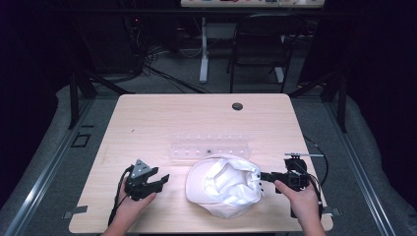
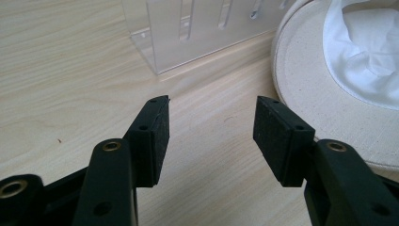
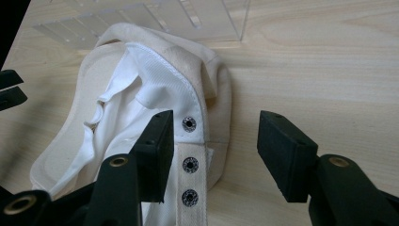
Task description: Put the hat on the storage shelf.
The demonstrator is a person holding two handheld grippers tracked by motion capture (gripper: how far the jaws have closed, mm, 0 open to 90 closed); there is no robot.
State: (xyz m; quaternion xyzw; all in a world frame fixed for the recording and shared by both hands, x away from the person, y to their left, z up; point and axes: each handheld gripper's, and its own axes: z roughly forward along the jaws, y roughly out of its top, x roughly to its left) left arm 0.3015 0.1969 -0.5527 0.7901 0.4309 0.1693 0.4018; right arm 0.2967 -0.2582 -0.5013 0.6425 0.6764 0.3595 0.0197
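A: Judging by the slack crown, the cap (image 1: 223, 186) should be light and floppy, its cloth folding wherever it is pinched. Only the brim (image 2: 310, 89) looks stiff enough to keep its shape.

B: Where would you take it, then?

A: At the back strap (image 3: 194, 188) with its row of dark snap studs, or at the brim's edge. Both are flat, layered cloth that pads can bite on without slipping. The loose white lining (image 3: 127, 113) would just bunch up.

B: What does it look like?

A: Cream canvas, lying upside down on the tabletop (image 1: 162, 123) near the front edge, just in front of a clear plastic rack (image 1: 210, 146), with the lining showing.

B: And the grippers?

A: The right gripper (image 3: 214, 141) hangs at the strap end, jaws wide apart; the strap lies partly between them, but the pads do not press on it. The left gripper (image 1: 156, 181) sits beside the brim, jaws apart too, with bare wood between them.
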